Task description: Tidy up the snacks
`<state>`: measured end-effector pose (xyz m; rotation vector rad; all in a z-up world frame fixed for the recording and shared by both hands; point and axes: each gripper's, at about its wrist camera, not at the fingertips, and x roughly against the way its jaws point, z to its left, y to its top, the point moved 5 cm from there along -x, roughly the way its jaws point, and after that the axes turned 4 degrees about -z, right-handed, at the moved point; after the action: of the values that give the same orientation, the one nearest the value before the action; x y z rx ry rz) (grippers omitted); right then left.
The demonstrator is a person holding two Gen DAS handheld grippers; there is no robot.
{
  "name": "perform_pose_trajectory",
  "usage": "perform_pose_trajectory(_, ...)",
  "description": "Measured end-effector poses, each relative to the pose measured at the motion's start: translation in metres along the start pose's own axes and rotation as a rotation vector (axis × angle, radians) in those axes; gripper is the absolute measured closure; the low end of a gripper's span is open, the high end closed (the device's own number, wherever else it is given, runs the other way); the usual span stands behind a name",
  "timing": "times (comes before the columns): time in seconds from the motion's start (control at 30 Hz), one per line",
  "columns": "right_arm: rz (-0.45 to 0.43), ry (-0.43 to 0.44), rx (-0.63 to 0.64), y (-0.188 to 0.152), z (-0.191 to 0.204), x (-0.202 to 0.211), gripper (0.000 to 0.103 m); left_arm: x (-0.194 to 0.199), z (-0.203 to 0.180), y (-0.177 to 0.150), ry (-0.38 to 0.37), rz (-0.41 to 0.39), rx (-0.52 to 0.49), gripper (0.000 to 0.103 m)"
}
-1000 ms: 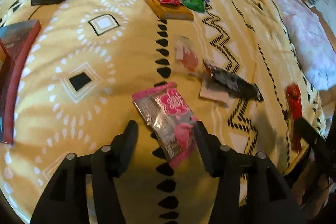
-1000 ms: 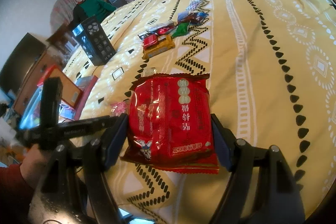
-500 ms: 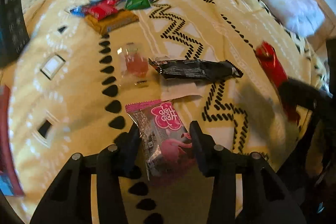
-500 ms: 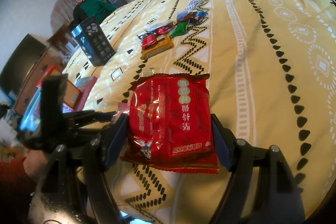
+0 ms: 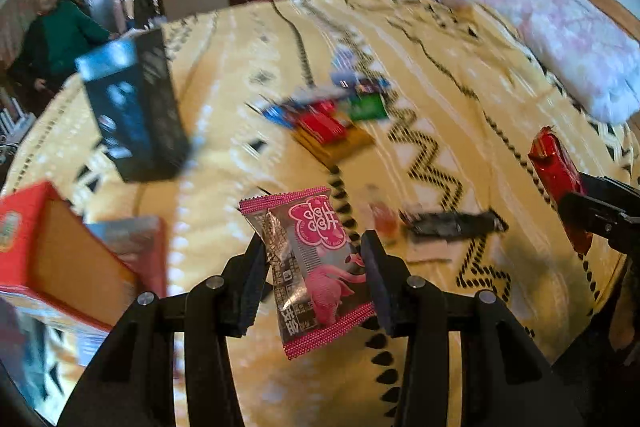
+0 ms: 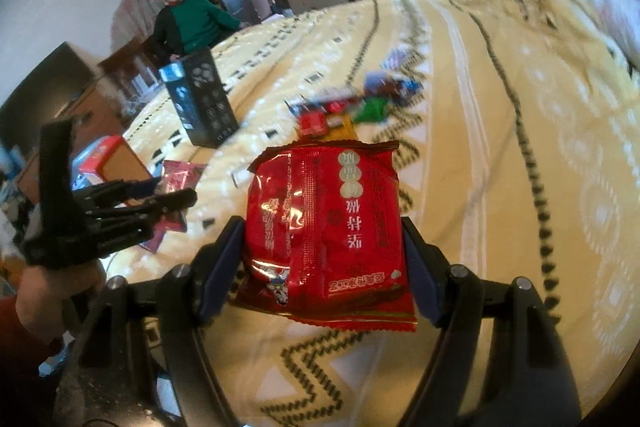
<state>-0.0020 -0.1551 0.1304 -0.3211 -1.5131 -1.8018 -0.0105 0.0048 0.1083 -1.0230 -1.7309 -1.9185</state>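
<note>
My left gripper (image 5: pixel 314 267) is shut on a pink and grey snack packet (image 5: pixel 308 263) and holds it lifted above the yellow patterned bedspread (image 5: pixel 460 99). My right gripper (image 6: pixel 324 251) is shut on a large red snack packet (image 6: pixel 326 223), also held above the bed; that packet shows edge-on at the right of the left wrist view (image 5: pixel 558 179). The left gripper with its pink packet (image 6: pixel 176 183) shows at the left of the right wrist view. A pile of sorted snacks (image 5: pixel 332 119) lies mid-bed on an orange packet. A black snack bar (image 5: pixel 452 223) and a small clear packet (image 5: pixel 382 215) lie nearer.
A black and blue box (image 5: pixel 134 111) stands on the bed at the left. An open red cardboard box (image 5: pixel 60 255) sits at the near left. A pink folded quilt (image 5: pixel 568 39) lies at the far right. A person in green (image 6: pixel 188 19) stands beyond the bed.
My left gripper closed on the pink packet, lifted it off the bed and swung its view up and left. My right gripper kept hold of the red packet and tilted slightly.
</note>
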Motion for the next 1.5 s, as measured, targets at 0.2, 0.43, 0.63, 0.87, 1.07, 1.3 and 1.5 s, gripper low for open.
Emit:
perform_pose_trajectory(0.2,-0.041,0.015,0.079,0.029,0.039,0.005,0.028,0.035,0.020,0.017,0.012,-0.082,0.021,0.056)
perform_pose_trajectory(0.43,-0.089,0.059,0.169,0.067,0.092,0.008,0.028,0.071,0.050,0.028,0.029,-0.152,0.069,0.056)
perform_pose_trajectory(0.63,-0.118,0.166,0.243,0.096,0.157,0.002,0.028,0.106,0.102,0.031,0.093,-0.200,0.130,0.056)
perform_pose_trajectory(0.87,-0.105,0.323,0.293,0.111,0.240,-0.016,0.028,0.150,0.182,0.014,0.187,-0.234,0.230,0.056)
perform_pose_trajectory(1.07,-0.104,0.470,0.281,0.121,0.300,-0.030,0.028,0.184,0.261,-0.015,0.370,-0.237,0.283,0.056)
perform_pose_trajectory(1.3,-0.114,0.299,0.234,0.076,0.212,-0.013,0.028,0.133,0.116,-0.007,0.080,-0.199,0.009,0.052)
perform_pose_trajectory(1.5,0.081,-0.058,0.124,-0.020,0.048,-0.059,0.028,-0.028,0.008,-0.057,-0.125,0.051,0.048,0.050)
